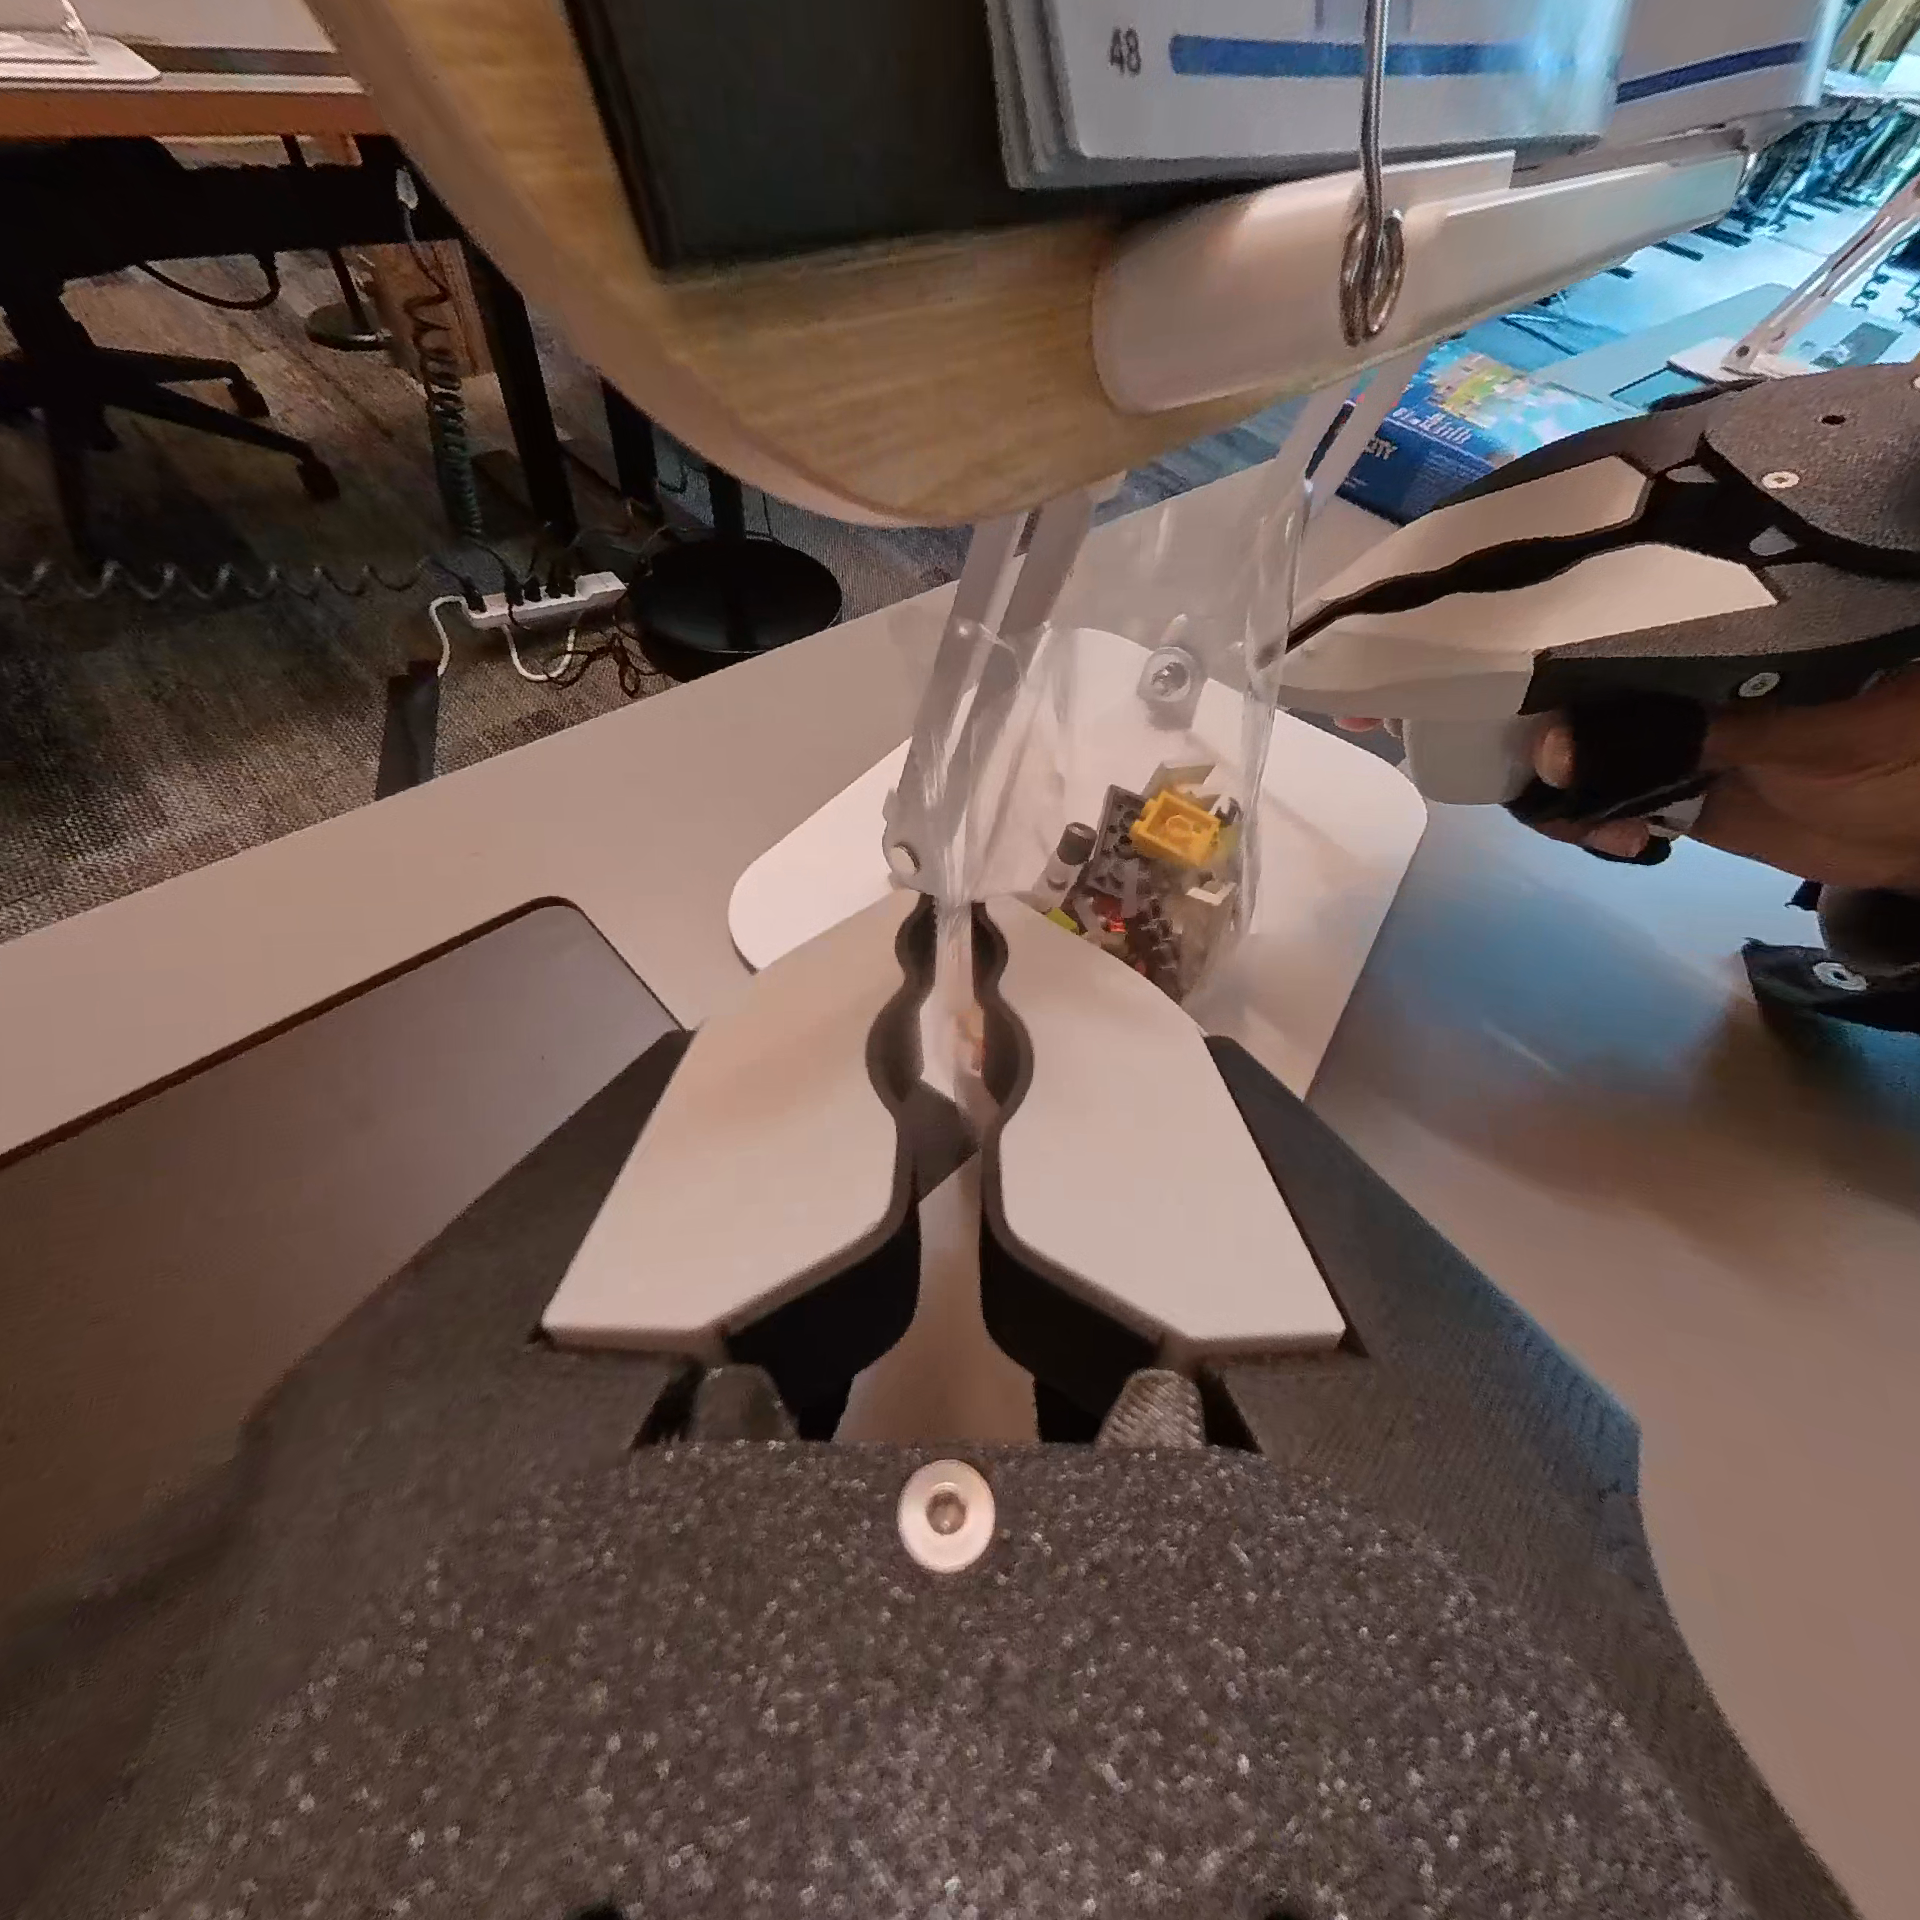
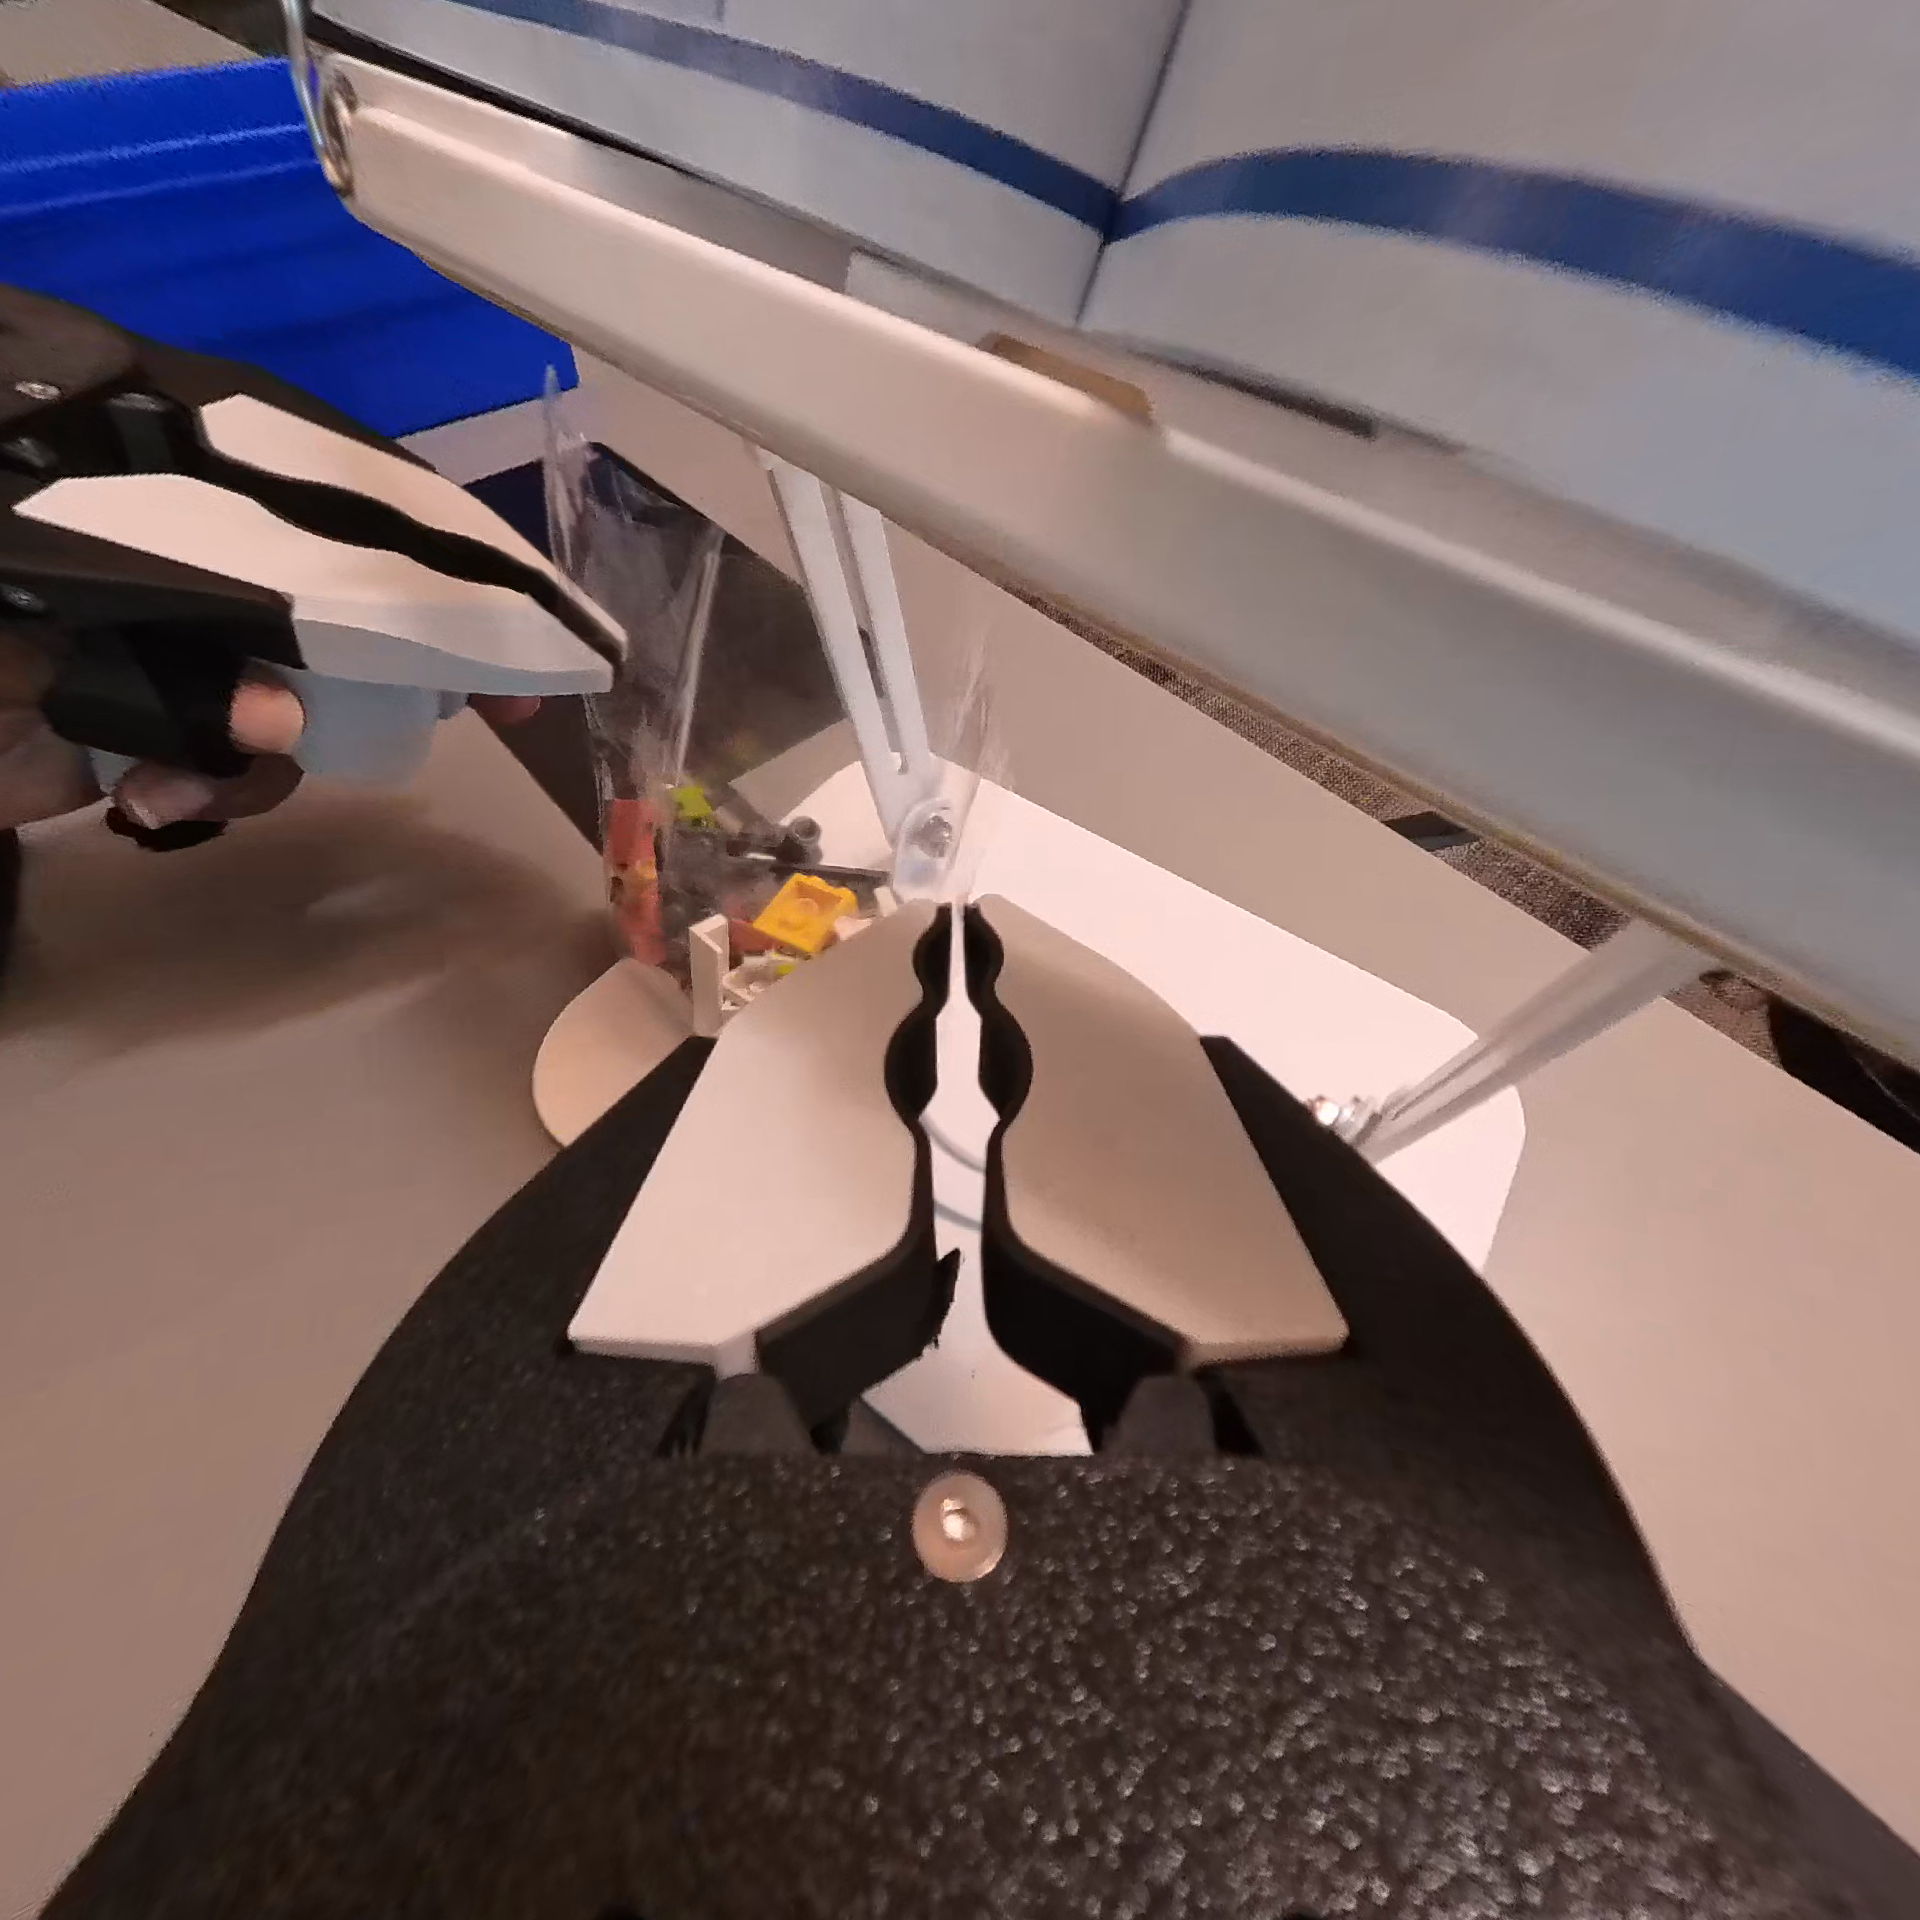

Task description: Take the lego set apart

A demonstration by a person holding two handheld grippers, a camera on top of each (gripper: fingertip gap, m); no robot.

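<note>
Closest up, the left tongs (image 1: pixel 954 940) are pinched nearly together on one edge of a clear plastic bag (image 1: pixel 1101 790), film caught right at the tips. Same deal from the other side: the right tongs (image 2: pixel 956 912) are squeezed onto the opposite edge of that bag, so it hangs stretched between the two. Down in the bottom of the bag sits a heap of loose lego pieces (image 1: pixel 1143 873), with a yellow brick (image 2: pixel 805 914) on top plus grey, red and lime bits. The bag hangs over a white stand base (image 1: pixel 1340 862) that rests on the grey tabletop (image 1: pixel 623 790). Above that, a tilted white holder with booklets (image 2: pixel 1351 260) looms on thin metal legs. Farther back there's a blue box (image 1: pixel 1455 436).
</note>
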